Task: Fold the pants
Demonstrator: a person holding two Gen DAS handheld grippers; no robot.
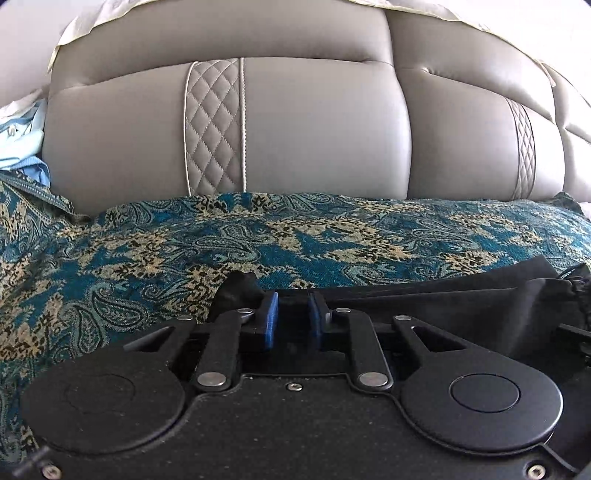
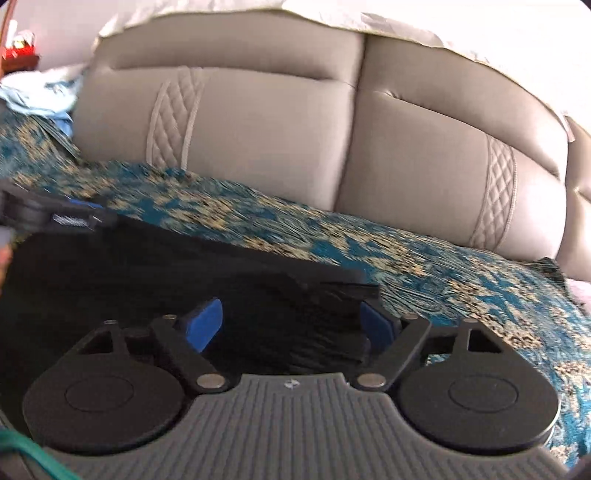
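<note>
The black pants [image 1: 461, 299] lie on a teal paisley cover [image 1: 258, 236] and stretch to the right of my left gripper [image 1: 293, 317]. Its blue pads stand close together with black cloth pinched between them, and a small black fold bulges just to their left. In the right wrist view the pants [image 2: 147, 266] fill the lower left. My right gripper [image 2: 291, 325] stands wide, with a bunched, ribbed part of the pants lying between its blue pads [image 2: 203, 325] and unpinched. The left gripper [image 2: 74, 214] shows at the pants' far left edge.
A grey padded sofa backrest [image 1: 314, 140] rises just behind the patterned cover [image 2: 443, 273]. Light blue clothing [image 1: 18, 147] is piled at the far left. A white cloth [image 2: 369, 22] drapes over the top of the backrest. A green cord [image 2: 29, 450] crosses the lower left corner.
</note>
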